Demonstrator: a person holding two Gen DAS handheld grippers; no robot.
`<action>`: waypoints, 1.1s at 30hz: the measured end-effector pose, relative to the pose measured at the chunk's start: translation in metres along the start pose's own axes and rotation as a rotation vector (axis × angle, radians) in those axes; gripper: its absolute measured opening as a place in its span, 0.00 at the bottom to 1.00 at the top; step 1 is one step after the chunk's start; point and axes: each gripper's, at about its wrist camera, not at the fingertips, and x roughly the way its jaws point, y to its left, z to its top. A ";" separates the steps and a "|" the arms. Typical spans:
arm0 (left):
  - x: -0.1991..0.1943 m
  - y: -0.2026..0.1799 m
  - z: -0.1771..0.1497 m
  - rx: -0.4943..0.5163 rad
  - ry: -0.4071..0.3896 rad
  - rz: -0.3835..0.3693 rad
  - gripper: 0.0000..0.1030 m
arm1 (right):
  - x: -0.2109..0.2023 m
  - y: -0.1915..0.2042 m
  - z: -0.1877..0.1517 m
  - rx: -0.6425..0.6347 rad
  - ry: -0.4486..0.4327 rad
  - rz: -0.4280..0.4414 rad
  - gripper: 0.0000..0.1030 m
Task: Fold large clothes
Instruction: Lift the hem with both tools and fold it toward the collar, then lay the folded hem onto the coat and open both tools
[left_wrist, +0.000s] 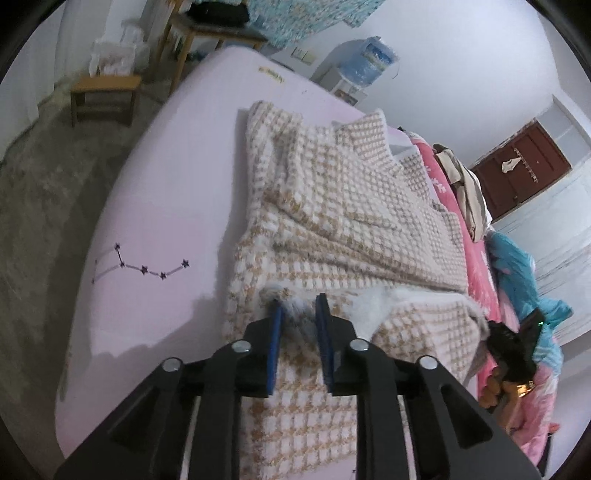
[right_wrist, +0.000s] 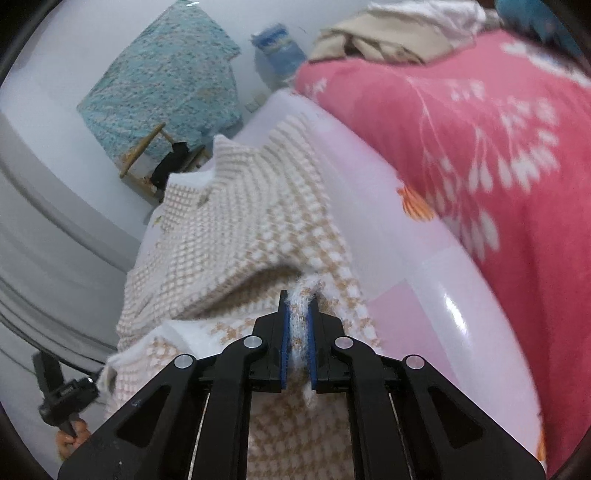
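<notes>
Fuzzy checked knit sweater (left_wrist: 332, 206) lay half-folded on the bed (left_wrist: 166, 177). Our right tool (right_wrist: 298, 314) pinched its hem; left tool (left_wrist: 298, 310) stood narrowly parted, fabric between, unpinched. Better to release level, then smooth.

light: dim, cool, even | shadows: soft | blur: right view smeared | edges: fisheye bending, dark corners

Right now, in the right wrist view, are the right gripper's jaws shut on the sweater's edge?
Yes, the right gripper has its blue jaws pressed against a fuzzy fold of the checked sweater.
</notes>
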 end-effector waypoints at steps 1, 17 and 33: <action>-0.003 0.001 -0.001 -0.008 -0.002 -0.015 0.27 | -0.001 -0.003 0.000 0.017 0.003 0.017 0.08; -0.060 -0.033 -0.085 0.174 -0.036 -0.065 0.61 | -0.100 -0.013 -0.036 -0.019 -0.101 -0.027 0.54; -0.028 0.042 -0.113 -0.279 -0.035 -0.229 0.61 | -0.079 -0.036 -0.093 0.088 0.058 0.018 0.55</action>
